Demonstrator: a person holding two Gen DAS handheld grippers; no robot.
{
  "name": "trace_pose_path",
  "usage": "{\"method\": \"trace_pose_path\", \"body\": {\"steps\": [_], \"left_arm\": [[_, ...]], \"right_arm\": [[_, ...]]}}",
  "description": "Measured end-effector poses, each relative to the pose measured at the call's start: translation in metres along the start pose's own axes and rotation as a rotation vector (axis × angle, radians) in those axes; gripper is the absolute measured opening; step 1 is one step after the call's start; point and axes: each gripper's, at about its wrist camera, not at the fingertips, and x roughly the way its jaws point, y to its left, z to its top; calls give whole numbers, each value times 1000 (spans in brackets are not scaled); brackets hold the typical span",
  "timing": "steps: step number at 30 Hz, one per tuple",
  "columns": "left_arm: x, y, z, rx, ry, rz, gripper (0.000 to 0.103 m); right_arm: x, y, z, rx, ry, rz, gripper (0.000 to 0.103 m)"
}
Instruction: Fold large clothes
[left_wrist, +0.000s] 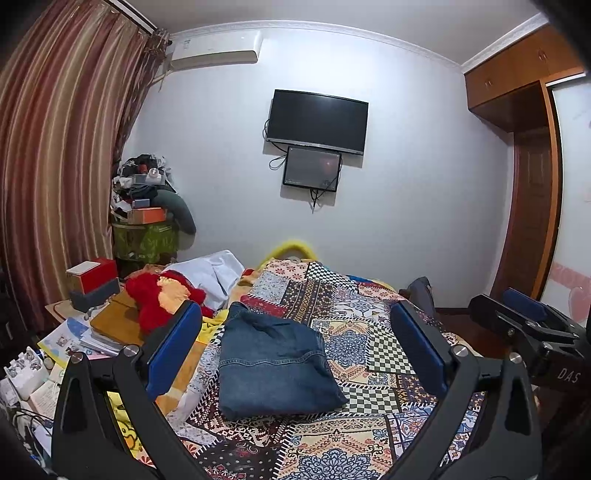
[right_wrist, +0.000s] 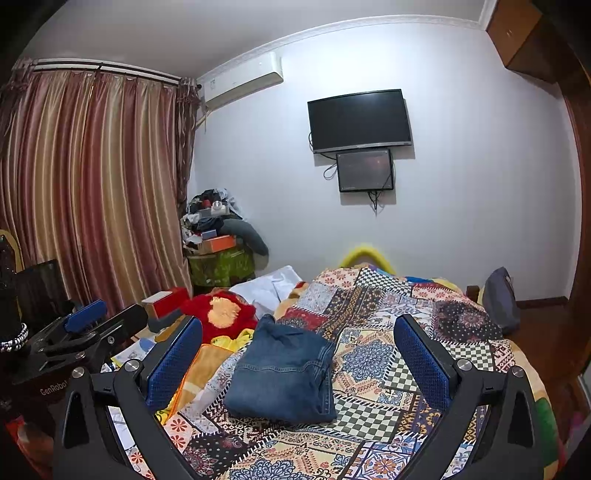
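Observation:
A pair of blue jeans lies folded into a compact stack on the patchwork bedspread; it also shows in the right wrist view. My left gripper is open and empty, held above the bed with the jeans between and beyond its blue pads. My right gripper is open and empty too, held above the bed before the jeans. Each gripper shows at the edge of the other's view: the right one and the left one.
A red and orange plush garment and white cloth lie at the bed's left. Books, boxes and papers crowd the left side. A cluttered stand, striped curtains, wall screens and a wooden wardrobe surround the bed.

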Motion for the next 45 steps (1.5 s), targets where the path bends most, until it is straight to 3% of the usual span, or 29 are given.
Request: {"method": "trace_pose_path", "body": {"steps": [45], "left_arm": [[6, 10, -3, -47, 38, -92, 103]], "right_arm": [[2, 0, 1, -3, 6, -19, 103]]}}
